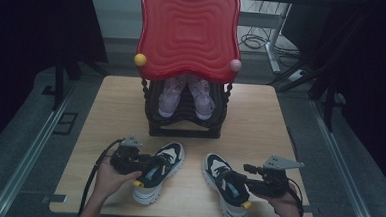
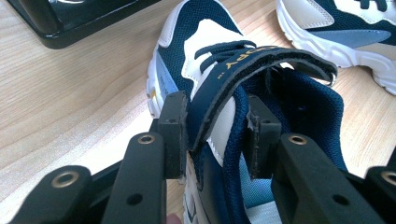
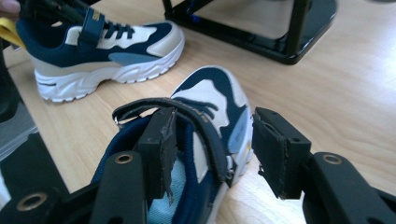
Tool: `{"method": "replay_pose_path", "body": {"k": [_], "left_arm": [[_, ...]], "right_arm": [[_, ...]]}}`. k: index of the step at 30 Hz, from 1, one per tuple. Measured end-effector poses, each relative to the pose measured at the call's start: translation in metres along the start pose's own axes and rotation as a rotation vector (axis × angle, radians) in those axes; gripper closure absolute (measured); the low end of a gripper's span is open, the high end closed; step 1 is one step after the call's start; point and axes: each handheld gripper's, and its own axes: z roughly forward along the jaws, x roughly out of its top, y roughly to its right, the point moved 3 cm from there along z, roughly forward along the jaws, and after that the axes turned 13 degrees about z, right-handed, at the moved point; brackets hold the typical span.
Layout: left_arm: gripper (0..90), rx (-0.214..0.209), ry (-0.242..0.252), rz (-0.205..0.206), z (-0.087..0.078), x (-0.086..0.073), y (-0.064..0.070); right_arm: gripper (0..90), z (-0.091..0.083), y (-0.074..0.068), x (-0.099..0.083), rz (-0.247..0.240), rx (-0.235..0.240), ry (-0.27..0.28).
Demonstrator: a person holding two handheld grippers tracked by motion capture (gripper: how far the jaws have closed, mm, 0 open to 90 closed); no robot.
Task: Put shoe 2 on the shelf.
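Observation:
Two navy-and-white sneakers lie on the wooden table (image 1: 260, 122), toes pointing away from me. My left gripper (image 1: 147, 164) (image 2: 217, 135) is shut on the left sneaker (image 1: 171, 155) (image 2: 210, 42), its jaws pinching the strap and the collar's side wall. My right gripper (image 1: 238, 180) (image 3: 217, 149) is open and straddles the side wall of the right sneaker (image 1: 218, 169) (image 3: 210, 88). One of its jaws is inside the shoe's opening. The other is outside, a small gap away from the shoe. Both sneakers rest on their soles.
A black shoe rack (image 1: 185, 130) (image 3: 261, 28) stands at the table's middle back, with a wavy red top (image 1: 187, 33). A pair of lilac shoes (image 1: 186, 95) sits inside it. The table's front edge lies just behind the sneakers' heels.

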Motion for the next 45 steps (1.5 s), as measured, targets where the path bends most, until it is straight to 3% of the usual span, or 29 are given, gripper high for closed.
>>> {"method": "replay_pose_path", "body": {"k": [5, 13, 21, 29, 35, 38, 45], "left_arm": [[65.1, 0.012, 0.000, -0.005, 0.001, 0.000, 0.001], [64.3, 0.010, 0.006, -0.018, 0.001, -0.001, 0.001], [66.5, 0.017, 0.004, -0.019, 0.001, -0.001, 0.001], [70.7, 0.037, 0.006, -0.024, 0.000, -0.002, 0.003], [71.5, 0.023, 0.019, -0.034, -0.002, -0.002, 0.004], [72.1, -0.005, 0.047, -0.038, -0.008, -0.001, 0.005], [72.7, 0.029, 0.110, -0.042, -0.024, 0.001, 0.006]], "right_arm": [[50.5, 0.011, -0.003, -0.001, -0.007, 0.017, -0.052], [53.9, 0.025, -0.002, -0.004, -0.015, -0.031, -0.131], [65.2, 0.031, -0.001, -0.002, -0.012, -0.059, -0.185], [70.7, 0.030, -0.001, -0.003, -0.005, -0.046, -0.161], [71.3, 0.028, 0.001, -0.003, -0.001, -0.031, -0.145], [71.4, 0.027, 0.003, -0.002, 0.012, -0.021, -0.117], [71.4, 0.020, 0.001, 0.003, 0.004, -0.018, -0.051]]}}
